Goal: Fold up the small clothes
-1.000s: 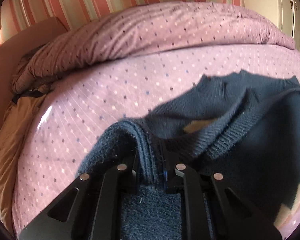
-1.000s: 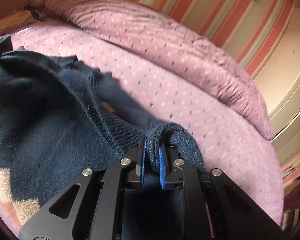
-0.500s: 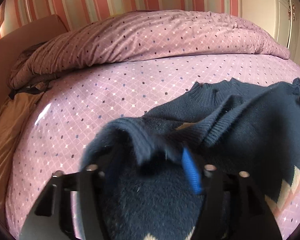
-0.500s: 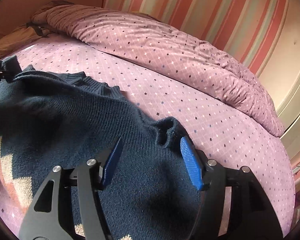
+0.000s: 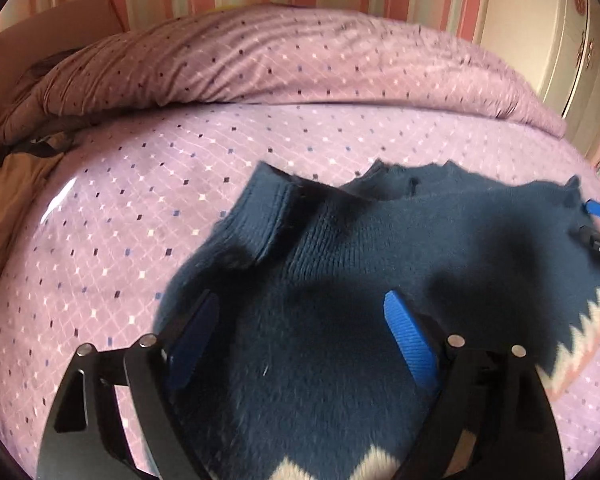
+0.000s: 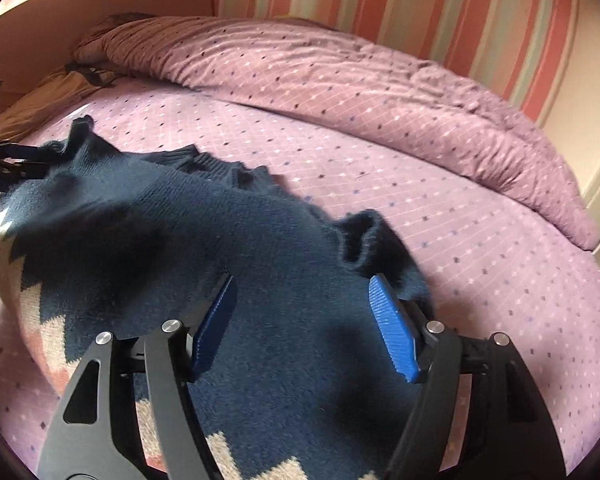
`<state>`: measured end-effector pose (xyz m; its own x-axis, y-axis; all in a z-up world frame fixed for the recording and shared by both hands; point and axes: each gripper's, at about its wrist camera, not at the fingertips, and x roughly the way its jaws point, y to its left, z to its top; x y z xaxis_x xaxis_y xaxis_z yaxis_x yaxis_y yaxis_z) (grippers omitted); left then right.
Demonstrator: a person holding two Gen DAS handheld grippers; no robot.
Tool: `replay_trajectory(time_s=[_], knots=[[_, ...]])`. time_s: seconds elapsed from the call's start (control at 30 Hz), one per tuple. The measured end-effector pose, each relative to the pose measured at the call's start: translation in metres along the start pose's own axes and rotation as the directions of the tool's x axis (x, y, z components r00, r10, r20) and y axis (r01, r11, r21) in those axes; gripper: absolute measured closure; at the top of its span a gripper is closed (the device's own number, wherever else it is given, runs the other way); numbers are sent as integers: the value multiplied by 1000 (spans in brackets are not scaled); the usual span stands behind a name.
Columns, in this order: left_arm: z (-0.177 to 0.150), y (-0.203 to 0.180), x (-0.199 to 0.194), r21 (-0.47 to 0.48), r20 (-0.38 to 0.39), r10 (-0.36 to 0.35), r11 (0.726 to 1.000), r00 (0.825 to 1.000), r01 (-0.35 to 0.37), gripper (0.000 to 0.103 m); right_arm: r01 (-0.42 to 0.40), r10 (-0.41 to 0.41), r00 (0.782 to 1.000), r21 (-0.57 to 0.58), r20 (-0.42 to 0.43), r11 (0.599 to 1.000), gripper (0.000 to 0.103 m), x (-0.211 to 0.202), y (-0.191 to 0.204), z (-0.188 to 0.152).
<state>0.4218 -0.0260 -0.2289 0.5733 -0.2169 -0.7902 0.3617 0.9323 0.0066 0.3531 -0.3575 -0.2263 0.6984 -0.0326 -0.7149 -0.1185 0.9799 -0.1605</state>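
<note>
Two grippers, both released and holding nothing: your left gripper (image 5: 300, 320) and right gripper (image 6: 300, 304) hover spread over one navy sweater (image 5: 340, 260) lying on the bed (image 5: 140, 200) just beneath and ahead of them. One bunched shoulder (image 6: 364, 236) sits past the right gripper; flatten it before your next fold. One duvet (image 6: 340, 72) lies beyond.

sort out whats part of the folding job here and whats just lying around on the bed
Part of the job:
- navy sweater with zigzag pattern, spread on the bed
- left gripper, fingers apart over it
- right gripper, fingers apart over it

Just lying about:
- bunched purple duvet
- tan cloth with black strap
- purple bedsheet underneath
</note>
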Motion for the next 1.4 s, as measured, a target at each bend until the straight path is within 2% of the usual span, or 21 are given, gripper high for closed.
replay_trajectory(time_s=[0.1,0.23,0.33,0.4,0.63,0.77,0.83,0.97,1.13,1.4], knots=[[3,-11,6,34,-14,0,999,1000,1,17,1,0,999,24,-36,1000,31,17,-5,8],[12,-17,19,104,-9,55,993,998,-54,14,20,-11,996,100,-93,995,32,42,-23,22],[16,-6,40,65,-63,60,996,996,-56,14,55,-32,988,152,-150,987,32,59,-35,21],[17,-1,52,42,-106,74,997,992,-70,14,72,-44,980,143,-193,987,32,68,-35,16],[15,8,62,-4,-150,53,999,987,-55,14,77,-39,971,154,-236,985,31,77,-37,11],[18,14,67,-36,-172,29,999,985,-35,14,86,-40,965,172,-258,981,26,81,-39,13],[18,14,63,-39,-159,27,999,987,-33,14,84,-35,969,192,-243,978,26,75,-38,14],[11,8,36,-62,-87,29,998,996,-34,14,62,-34,990,206,-135,977,20,38,-26,11],[-14,-14,-4,-106,-5,-20,994,1000,19,14,77,-70,997,175,-41,982,15,-7,15,-14],[-64,-68,-37,-90,2,-38,995,999,38,14,80,-87,995,159,42,984,15,-55,76,-57]])
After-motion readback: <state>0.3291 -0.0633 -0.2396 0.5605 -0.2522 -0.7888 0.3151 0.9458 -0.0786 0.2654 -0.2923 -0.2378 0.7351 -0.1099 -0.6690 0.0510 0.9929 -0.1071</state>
